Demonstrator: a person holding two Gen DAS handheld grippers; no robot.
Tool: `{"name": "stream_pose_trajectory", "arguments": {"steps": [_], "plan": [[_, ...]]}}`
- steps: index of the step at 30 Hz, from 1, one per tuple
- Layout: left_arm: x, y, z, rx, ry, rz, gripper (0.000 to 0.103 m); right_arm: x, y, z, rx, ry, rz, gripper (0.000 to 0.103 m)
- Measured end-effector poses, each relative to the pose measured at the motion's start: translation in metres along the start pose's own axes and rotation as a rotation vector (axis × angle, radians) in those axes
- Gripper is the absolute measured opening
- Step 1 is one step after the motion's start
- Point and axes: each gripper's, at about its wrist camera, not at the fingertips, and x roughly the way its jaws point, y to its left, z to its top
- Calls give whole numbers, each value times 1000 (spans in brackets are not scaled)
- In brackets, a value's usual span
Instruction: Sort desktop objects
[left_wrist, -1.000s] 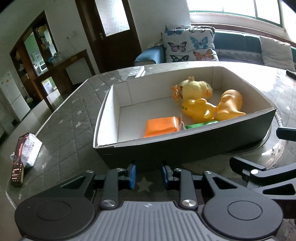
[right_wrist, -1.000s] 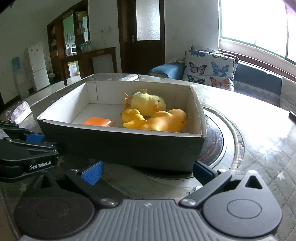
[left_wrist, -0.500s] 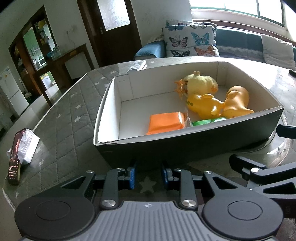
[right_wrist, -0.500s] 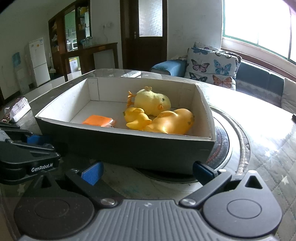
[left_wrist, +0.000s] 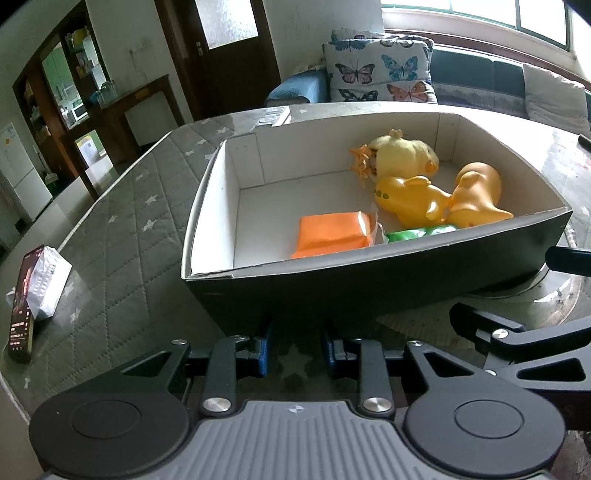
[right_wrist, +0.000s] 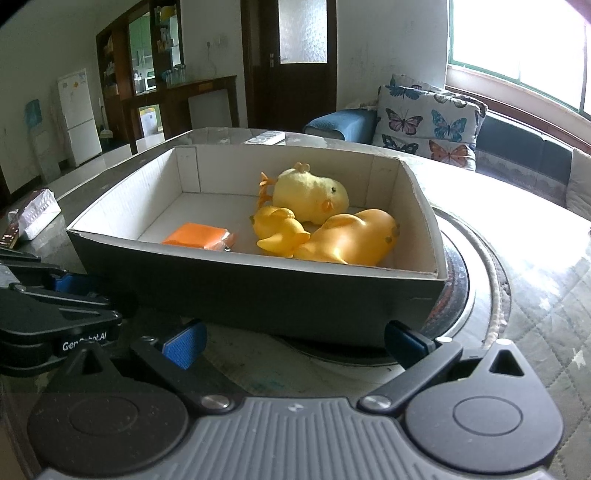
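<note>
A dark box with a white inside (left_wrist: 207, 206) (right_wrist: 258, 291) stands on the table in front of both grippers. In it lie a yellow plush chick (left_wrist: 402, 157) (right_wrist: 310, 195), two yellow rubber ducks (left_wrist: 410, 199) (right_wrist: 351, 243), an orange packet (left_wrist: 332, 236) (right_wrist: 195, 234) and a green packet (left_wrist: 417, 234). My left gripper (left_wrist: 294, 350) is almost shut and empty, just before the box's near wall. My right gripper (right_wrist: 291, 341) is open and empty, also close to the near wall.
A phone (left_wrist: 20, 306) and a white packet (left_wrist: 46, 277) lie at the table's left edge. A remote (right_wrist: 265, 138) lies behind the box. The box rests partly on a round turntable (right_wrist: 476, 280). A sofa with butterfly cushions (right_wrist: 428, 122) stands behind.
Both grippers have risen a little, so more of the box's inside shows. The jaws have not changed and nothing in the box has moved.
</note>
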Motion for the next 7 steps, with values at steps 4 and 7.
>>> {"name": "stream_pose_trajectory", "arguments": {"steps": [4,7], "plan": [[2,1,0,-17,12,-7,30,2,0,1,-2,5,0,103],[5,3,0,-32,23,-9,30,3,0,1,-1,7,2,103]]}}
